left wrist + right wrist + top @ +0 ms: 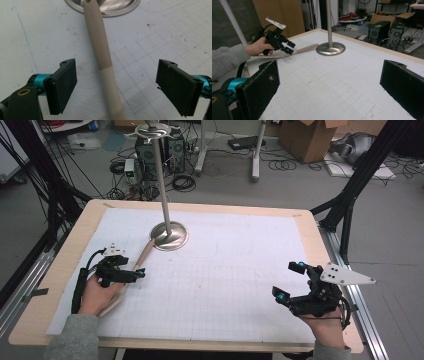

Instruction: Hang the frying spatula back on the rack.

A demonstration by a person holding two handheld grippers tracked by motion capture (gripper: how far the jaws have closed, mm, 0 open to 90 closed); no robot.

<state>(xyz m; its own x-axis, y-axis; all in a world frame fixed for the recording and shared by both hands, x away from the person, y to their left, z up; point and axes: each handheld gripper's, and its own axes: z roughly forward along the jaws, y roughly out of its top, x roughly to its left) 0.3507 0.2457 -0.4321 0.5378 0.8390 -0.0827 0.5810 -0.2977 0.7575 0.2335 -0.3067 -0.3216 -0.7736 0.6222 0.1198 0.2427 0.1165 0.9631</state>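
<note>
A long beige utensil (pixel 143 254) lies on the white gridded mat, its thin handle end resting on the rim of a metal stand's round base (pixel 170 236). In the left gripper view the utensil (pixel 100 42) runs up between my two black pads (pixel 62 85) toward the base (pixel 110 10). The pads stand apart from it on either side. My left gripper (pixel 132 270) is open around the utensil. My right gripper (pixel 289 281) stands open above the mat at the front right, with nothing between its jaws. From the right gripper view I see the left gripper (pixel 290 47) astride the utensil (pixel 305 48).
The stand's tall metal pole (pixel 162 185) rises from the base at the table's back left, with hooks at its top. The mat (pixel 230 275) covers most of the wooden table (pixel 310 227). Black frame struts, cables and boxes lie on the floor beyond.
</note>
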